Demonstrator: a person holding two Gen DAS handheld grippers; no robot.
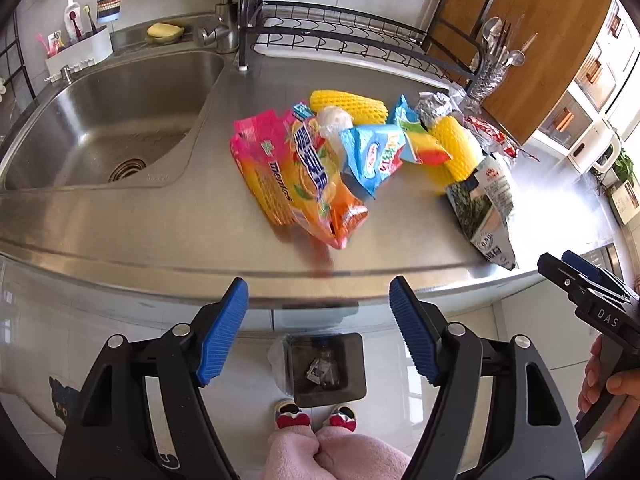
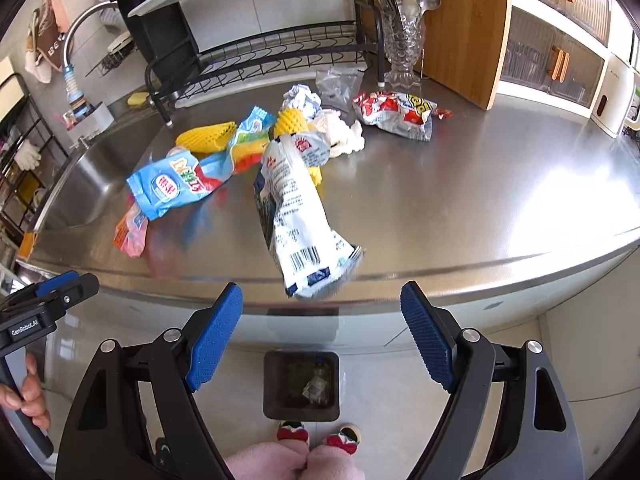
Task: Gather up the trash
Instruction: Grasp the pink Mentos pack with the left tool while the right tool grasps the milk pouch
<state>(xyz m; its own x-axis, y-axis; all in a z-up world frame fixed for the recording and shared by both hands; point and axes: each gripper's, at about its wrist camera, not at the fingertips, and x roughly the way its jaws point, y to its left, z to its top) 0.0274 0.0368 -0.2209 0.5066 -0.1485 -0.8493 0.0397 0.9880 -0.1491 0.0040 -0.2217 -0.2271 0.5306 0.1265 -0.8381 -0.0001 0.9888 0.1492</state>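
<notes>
A heap of trash lies on the steel counter (image 1: 160, 224): a pink and orange Mentos bag (image 1: 280, 172), a blue wrapper (image 1: 372, 152) (image 2: 172, 188), yellow foam nets (image 1: 456, 148) (image 2: 208, 136), a white milk pouch (image 1: 484, 204) (image 2: 300, 224) at the counter's front edge, a red snack bag (image 2: 396, 114) and crumpled paper (image 2: 302, 98). A dark bin (image 1: 324, 364) (image 2: 302, 384) stands on the floor below the edge, with some trash inside. My left gripper (image 1: 320, 328) is open and empty, in front of the counter above the bin. My right gripper (image 2: 322, 336) is open and empty, just short of the milk pouch.
A sink (image 1: 112, 120) is at the left. A dish rack (image 1: 340, 36) stands behind the trash. A glass holder with spoons (image 2: 404, 40) and a wooden board (image 2: 464, 28) stand at the back right. The person's feet (image 2: 316, 436) are by the bin.
</notes>
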